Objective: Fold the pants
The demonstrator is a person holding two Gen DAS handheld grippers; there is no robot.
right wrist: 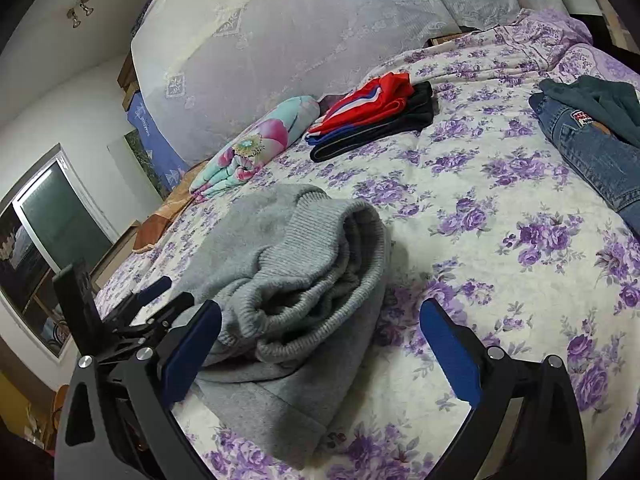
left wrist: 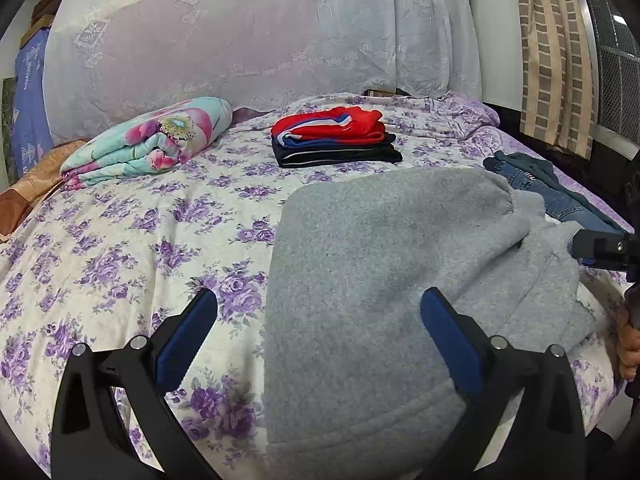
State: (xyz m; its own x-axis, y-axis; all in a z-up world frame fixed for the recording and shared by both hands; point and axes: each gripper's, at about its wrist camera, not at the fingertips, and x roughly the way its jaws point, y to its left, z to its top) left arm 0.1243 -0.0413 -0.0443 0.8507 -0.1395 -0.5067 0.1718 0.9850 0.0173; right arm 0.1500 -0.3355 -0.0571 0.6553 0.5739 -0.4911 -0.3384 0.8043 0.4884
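Note:
Grey sweatpants (left wrist: pixel 372 264) lie folded over on the flowered bed (left wrist: pixel 120 264), their ribbed waistband bunched at the right end (right wrist: pixel 312 280). My left gripper (left wrist: pixel 320 308) is open, its jaws straddling the pants' left edge just above the fabric. My right gripper (right wrist: pixel 320 320) is open over the waistband end, empty. The right gripper also shows at the right edge of the left wrist view (left wrist: pixel 604 248), and the left gripper at the left of the right wrist view (right wrist: pixel 160 296).
A folded stack of red, blue and black clothes (left wrist: pixel 336 136) sits at mid bed. A rolled floral blanket (left wrist: pixel 156 140) lies to its left. Jeans with a dark garment (right wrist: pixel 592 140) lie at the right. A lace-covered headboard (left wrist: pixel 260 32) stands behind.

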